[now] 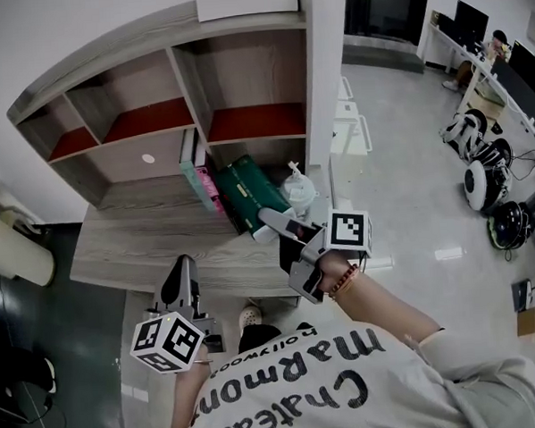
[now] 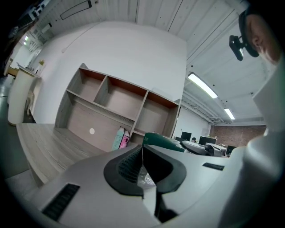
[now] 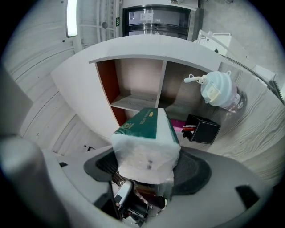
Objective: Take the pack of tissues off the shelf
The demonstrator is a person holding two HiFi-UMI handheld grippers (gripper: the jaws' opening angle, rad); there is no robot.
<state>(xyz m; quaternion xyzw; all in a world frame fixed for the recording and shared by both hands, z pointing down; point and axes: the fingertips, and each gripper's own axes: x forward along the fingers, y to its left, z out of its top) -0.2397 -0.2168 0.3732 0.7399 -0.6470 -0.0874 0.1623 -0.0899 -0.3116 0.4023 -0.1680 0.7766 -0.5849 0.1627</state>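
Note:
The pack of tissues [image 3: 144, 138] is green on top with a white, plastic-wrapped end. It sits between the pads of my right gripper [image 3: 149, 158], which is shut on its near end. In the head view the pack [image 1: 248, 190] lies slanted over the desk below the lowest right shelf compartment, with my right gripper [image 1: 274, 223] at its near end. My left gripper [image 1: 184, 265] hovers over the desk's front edge, to the left, apart from the pack. Its pads [image 2: 129, 167] meet, with nothing held. The green pack [image 2: 162, 139] shows just beyond them.
The wooden shelf unit [image 1: 147, 125] stands on the desk [image 1: 126, 238]. Pink and teal packs [image 1: 199, 178] stand left of the tissues. A clear jar with a white lid [image 3: 220, 91] and a black box [image 3: 202, 129] sit to the right. Equipment lies on the floor [image 1: 485, 179].

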